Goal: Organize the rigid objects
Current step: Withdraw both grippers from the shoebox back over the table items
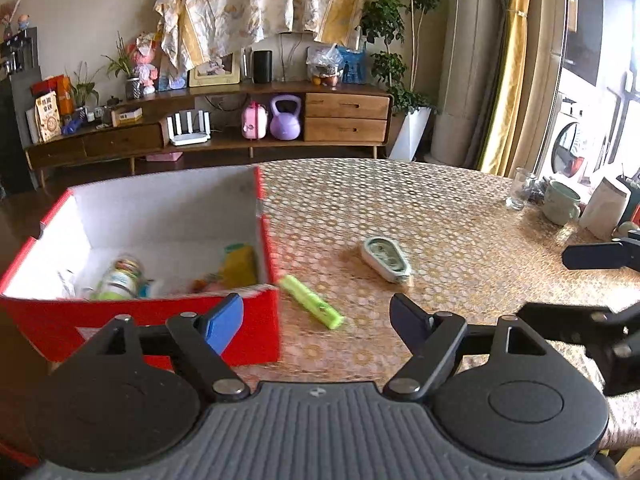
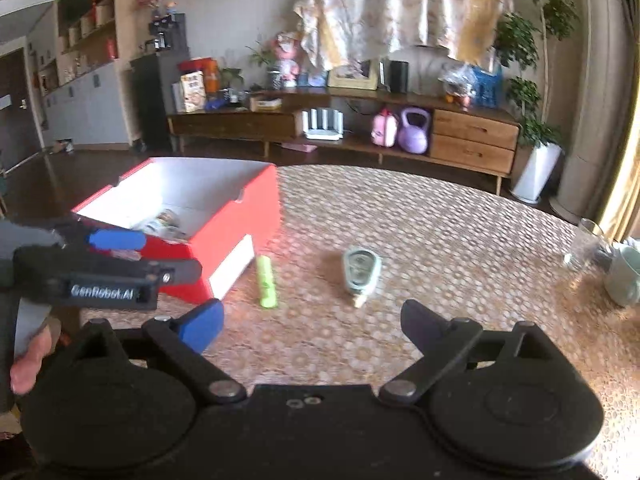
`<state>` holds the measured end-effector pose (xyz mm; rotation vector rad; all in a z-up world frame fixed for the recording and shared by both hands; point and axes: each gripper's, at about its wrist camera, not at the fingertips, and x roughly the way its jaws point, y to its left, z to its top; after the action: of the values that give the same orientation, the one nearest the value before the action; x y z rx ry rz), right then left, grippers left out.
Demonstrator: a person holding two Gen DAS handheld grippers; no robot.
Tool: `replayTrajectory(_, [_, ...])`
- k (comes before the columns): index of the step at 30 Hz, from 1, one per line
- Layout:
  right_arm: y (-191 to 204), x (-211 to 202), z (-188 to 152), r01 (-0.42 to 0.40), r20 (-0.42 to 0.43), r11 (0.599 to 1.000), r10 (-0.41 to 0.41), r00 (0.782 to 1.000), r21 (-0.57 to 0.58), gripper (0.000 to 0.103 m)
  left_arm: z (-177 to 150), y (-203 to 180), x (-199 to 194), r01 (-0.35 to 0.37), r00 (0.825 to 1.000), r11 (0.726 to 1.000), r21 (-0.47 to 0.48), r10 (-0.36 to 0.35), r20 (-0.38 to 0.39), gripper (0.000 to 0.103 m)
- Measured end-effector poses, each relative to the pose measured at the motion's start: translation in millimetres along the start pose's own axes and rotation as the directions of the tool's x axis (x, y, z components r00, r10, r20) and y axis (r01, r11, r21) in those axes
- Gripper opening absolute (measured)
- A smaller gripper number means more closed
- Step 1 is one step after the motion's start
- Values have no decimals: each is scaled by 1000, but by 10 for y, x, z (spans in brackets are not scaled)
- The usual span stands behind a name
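Note:
A lime-green highlighter (image 1: 312, 306) (image 2: 267, 282) lies on the patterned table just right of a red cardboard box (image 1: 60, 328) (image 2: 256, 208). A white and green oval device (image 1: 386, 260) (image 2: 361, 272) rests flat a little further right. Inside the box I see a jar (image 1: 120, 278) and a yellow item (image 1: 240, 266) among other things. My left gripper (image 1: 316, 312) is open with nothing held, close in front of the highlighter at the box's near corner. My right gripper (image 2: 312, 314) is open and holds nothing, short of the oval device.
A clear glass (image 1: 520, 190) (image 2: 584, 244), a pale green mug (image 1: 560, 202) (image 2: 624, 276) and a white bag (image 1: 604, 208) stand at the table's right edge. The table's far edge curves round, with a wooden sideboard (image 1: 344, 116) across the room beyond it.

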<state>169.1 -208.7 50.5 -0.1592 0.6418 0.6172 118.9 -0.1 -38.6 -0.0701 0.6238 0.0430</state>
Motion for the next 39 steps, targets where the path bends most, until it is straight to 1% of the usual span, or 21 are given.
replayTrajectory(1, [-48, 20, 0, 4, -2, 1000, -4, 1000, 2, 95, -19, -41, 29, -9, 1000, 1000, -6, 9, 2, 81])
replayTrajectory(4, [-201, 69, 0, 3, -12, 1000, -2, 1000, 17, 95, -89, -163, 164, -38, 999, 999, -19, 38, -17, 87])
replayTrajectory(8, [-325, 169, 21, 15, -26, 1000, -15, 1000, 10, 95, -199, -310, 336, -23, 998, 999, -48, 21, -52, 87])
replayTrajectory(11, [-392, 288, 52, 11, -47, 1000, -11, 999, 5, 95, -247, -460, 437, -39, 998, 999, -25, 37, -43, 87])
replayTrajectory(14, [-420, 434, 91, 15, -65, 1000, -16, 998, -18, 95, -264, -533, 553, -78, 997, 997, -17, 77, -30, 87])
replayTrajectory(16, [-442, 531, 124, 16, -70, 1000, -17, 997, -26, 95, -265, -573, 657, -112, 993, 993, -23, 111, -37, 87])
replayTrajectory(18, [-488, 639, 155, 15, -76, 1000, -17, 997, -26, 95, -258, -563, 765, -118, 992, 992, -43, 116, -46, 87])
replayTrajectory(23, [-569, 936, 197, 0, -103, 999, -4, 995, -36, 95, -252, -586, 1002, -164, 986, 985, -59, 161, -49, 87])
replayTrajectory(26, [-592, 1141, 230, 0, -125, 1000, -3, 992, -28, 95, -241, -597, 1150, -210, 977, 976, -63, 206, -56, 87])
replayTrajectory(28, [-597, 1273, 248, 4, -134, 1000, -7, 991, -22, 95, -232, -594, 1243, -246, 968, 967, -64, 241, -71, 87])
replayTrajectory(33, [-626, 1577, 306, 9, -158, 1000, -7, 987, 8, 92, -199, -643, 1431, -263, 962, 962, -66, 257, -89, 87])
replayTrajectory(37, [-619, 1791, 329, 2, -184, 1000, 1, 983, 14, 88, -190, -625, 1499, -281, 958, 954, -102, 272, -94, 87])
replayTrajectory(39, [-601, 1881, 337, -2, -194, 1000, 4, 981, 8, 87, -196, -639, 1509, -260, 964, 960, -107, 251, -92, 87])
